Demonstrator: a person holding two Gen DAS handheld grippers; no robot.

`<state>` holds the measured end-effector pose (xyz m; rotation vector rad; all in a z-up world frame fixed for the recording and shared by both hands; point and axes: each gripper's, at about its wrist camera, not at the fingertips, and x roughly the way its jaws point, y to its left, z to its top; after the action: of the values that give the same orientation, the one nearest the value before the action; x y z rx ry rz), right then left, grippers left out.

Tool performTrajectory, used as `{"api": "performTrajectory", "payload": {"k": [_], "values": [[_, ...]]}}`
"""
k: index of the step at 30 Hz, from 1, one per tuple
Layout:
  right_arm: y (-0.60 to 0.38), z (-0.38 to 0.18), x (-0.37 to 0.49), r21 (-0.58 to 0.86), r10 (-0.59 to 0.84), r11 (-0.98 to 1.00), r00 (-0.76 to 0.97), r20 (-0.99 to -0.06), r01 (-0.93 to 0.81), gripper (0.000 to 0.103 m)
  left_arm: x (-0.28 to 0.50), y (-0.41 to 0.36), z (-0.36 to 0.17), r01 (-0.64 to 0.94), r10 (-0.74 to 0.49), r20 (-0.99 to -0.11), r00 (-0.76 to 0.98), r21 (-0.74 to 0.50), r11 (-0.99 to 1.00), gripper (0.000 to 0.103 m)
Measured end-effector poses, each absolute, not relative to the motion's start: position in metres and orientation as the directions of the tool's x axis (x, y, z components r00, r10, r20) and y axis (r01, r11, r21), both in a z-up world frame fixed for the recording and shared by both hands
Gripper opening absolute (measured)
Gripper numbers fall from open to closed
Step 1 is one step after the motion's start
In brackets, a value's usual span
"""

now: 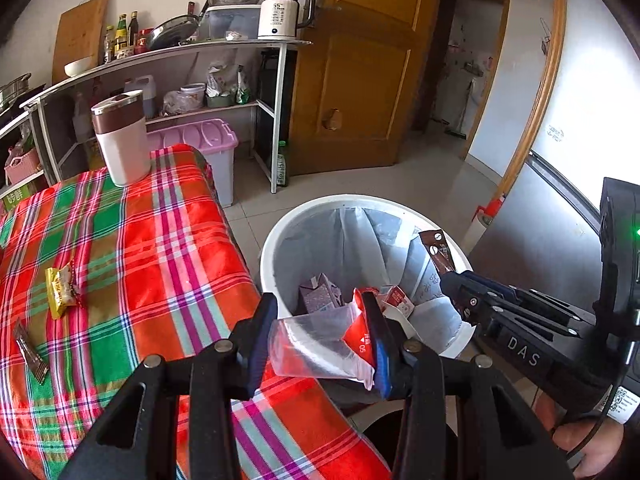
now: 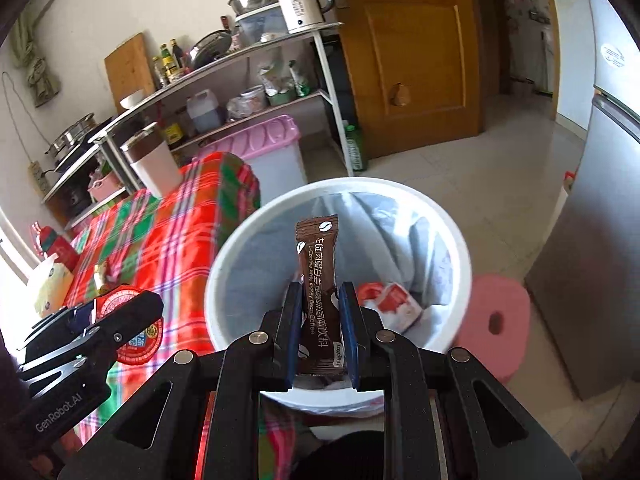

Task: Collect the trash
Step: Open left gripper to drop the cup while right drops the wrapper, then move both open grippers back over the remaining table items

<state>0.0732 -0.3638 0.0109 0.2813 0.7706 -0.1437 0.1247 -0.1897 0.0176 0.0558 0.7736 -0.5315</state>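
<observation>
Kitchen corner, white lined trash bin on the tiled floor beside the plaid-covered desk, both loads poised at its mouth.

Right hand-held gripper pinches a brown coffee sachet, its long axis standing upright out of the jaws, directly above the bin's opening. Left hand-held gripper clamps a crushed clear plastic cup with a red-printed lid, lying sideways at the bin's near rim, partly over the desk edge. By my reading the right load sits nearer the centre; the left needs carrying further in. 2 wrappers remain on the desk: a yellow snack packet and another brown sachet.
</observation>
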Motion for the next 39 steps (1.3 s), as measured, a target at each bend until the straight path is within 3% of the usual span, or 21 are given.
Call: {"api": "performTrajectory", "payload": {"k": [16, 18, 20, 22, 23, 39], "values": [[-0.394, -0.011, 0.082, 0.167, -0.062, 0.946, 0.660, -0.749, 0.278, 0.020, 0.132, -0.226, 0.007, 0.512, -0.442, -0.708, 0.551, -0.132, 0.849, 0.045], [-0.393, -0.012, 0.083, 0.152, -0.071, 0.948, 0.652, -0.754, 0.279, 0.020, 0.133, -0.226, 0.005, 0.508, -0.441, -0.711, 0.548, -0.136, 0.851, 0.050], [-0.394, -0.012, 0.084, 0.145, -0.077, 0.949, 0.652, -0.754, 0.280, 0.024, 0.134, -0.225, 0.006, 0.503, -0.438, -0.710, 0.552, -0.135, 0.853, 0.055], [-0.393, -0.012, 0.085, 0.142, -0.080, 0.949, 0.650, -0.755, 0.282, 0.039, 0.134, -0.223, 0.006, 0.501, -0.440, -0.710, 0.551, -0.140, 0.854, 0.059], [-0.393, -0.012, 0.085, 0.143, -0.080, 0.949, 0.651, -0.755, 0.282, 0.040, 0.134, -0.222, 0.007, 0.500, -0.439, -0.708, 0.554, -0.139, 0.855, 0.060], [-0.372, 0.002, 0.076, 0.176, -0.054, 0.950, 0.690, -0.721, 0.258, 0.041, 0.124, -0.180, 0.022, 0.445, -0.411, -0.672, 0.616, -0.134, 0.885, 0.067]]}}
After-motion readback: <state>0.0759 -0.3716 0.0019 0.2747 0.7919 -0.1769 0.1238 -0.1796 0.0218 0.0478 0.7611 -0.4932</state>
